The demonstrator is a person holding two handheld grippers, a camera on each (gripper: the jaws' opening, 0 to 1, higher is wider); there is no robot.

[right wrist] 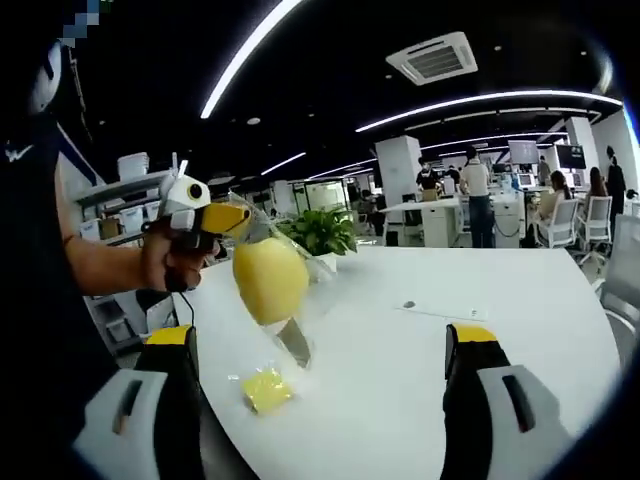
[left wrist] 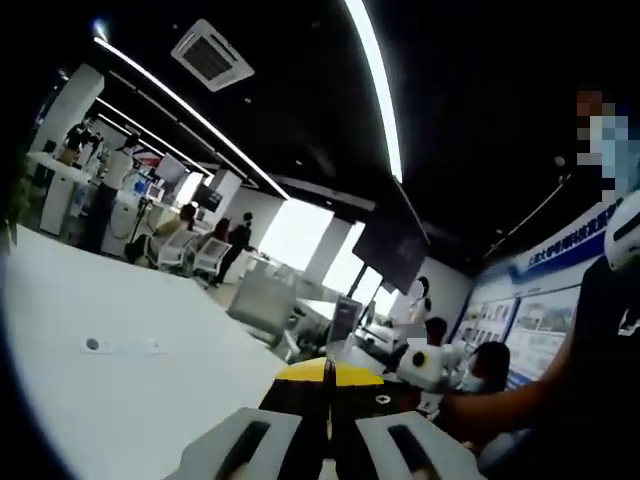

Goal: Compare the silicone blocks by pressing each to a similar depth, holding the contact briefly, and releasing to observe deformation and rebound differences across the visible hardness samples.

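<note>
Left gripper [right wrist: 232, 222] clamping a clear bag holding a yellow silicone block [right wrist: 270, 279], hanging above the white table [right wrist: 480, 340]; another yellow block [right wrist: 266, 389] lying bagged underneath. Right gripper [right wrist: 320, 400] standing wide, holding nothing.

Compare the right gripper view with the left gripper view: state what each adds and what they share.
Right gripper view: the left gripper, in a hand, holds up a clear bag with a yellow block inside; a second yellow block lies on the table; a potted plant stands behind. Left gripper view: blue wall boards and a dark hanging screen. Both: the white table, ceiling light strips and a ceiling vent.
</note>
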